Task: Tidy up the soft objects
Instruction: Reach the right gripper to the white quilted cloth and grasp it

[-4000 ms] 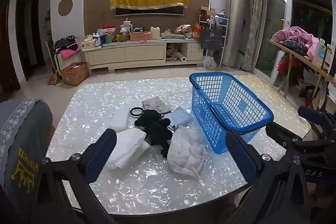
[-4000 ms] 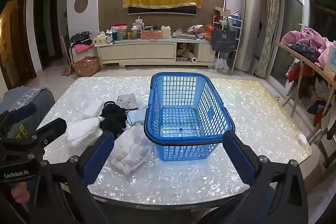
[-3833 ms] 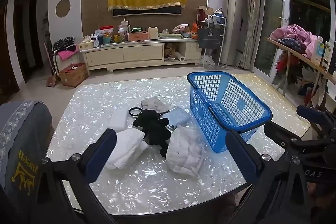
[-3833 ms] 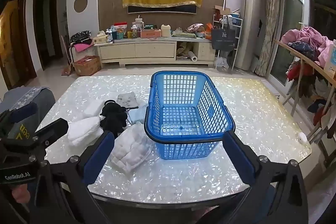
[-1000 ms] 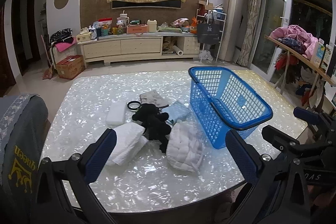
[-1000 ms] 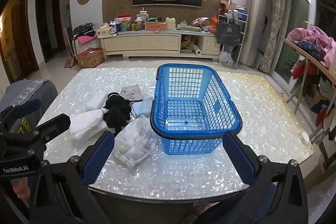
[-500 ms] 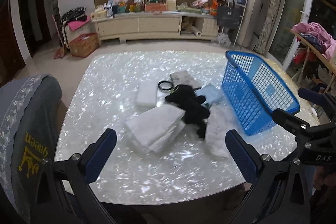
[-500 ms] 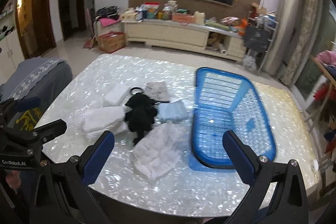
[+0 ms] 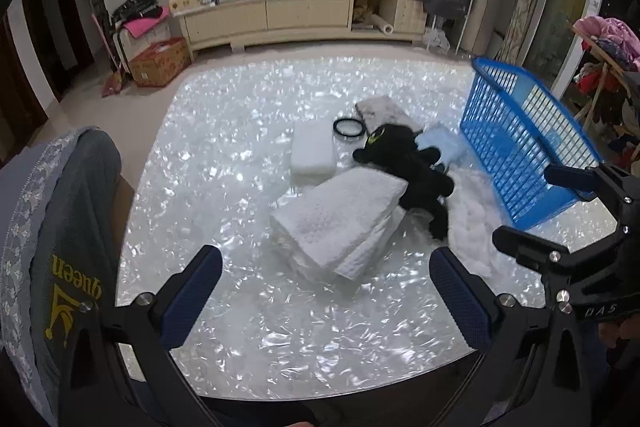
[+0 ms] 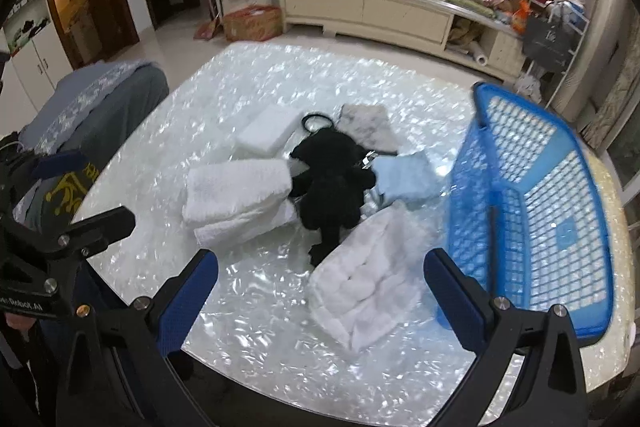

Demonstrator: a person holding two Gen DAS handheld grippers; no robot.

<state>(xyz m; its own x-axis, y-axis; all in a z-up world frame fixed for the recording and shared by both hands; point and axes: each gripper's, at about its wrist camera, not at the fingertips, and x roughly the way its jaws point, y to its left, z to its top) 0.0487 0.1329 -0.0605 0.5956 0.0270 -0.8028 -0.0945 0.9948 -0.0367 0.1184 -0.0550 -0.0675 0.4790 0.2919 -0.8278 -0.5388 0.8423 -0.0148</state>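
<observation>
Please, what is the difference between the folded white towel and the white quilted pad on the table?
The folded white towel is a thick stack of layers; the white quilted pad lies flatter, with puffy stitched squares. The towel lies left of the black plush toy; the pad lies right of it, beside the blue basket. Both are white, soft, resting on the table, and neither gripper holds one.

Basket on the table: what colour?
Blue, with a lattice of open slots in the walls. The basket shows best in the right wrist view.
</observation>
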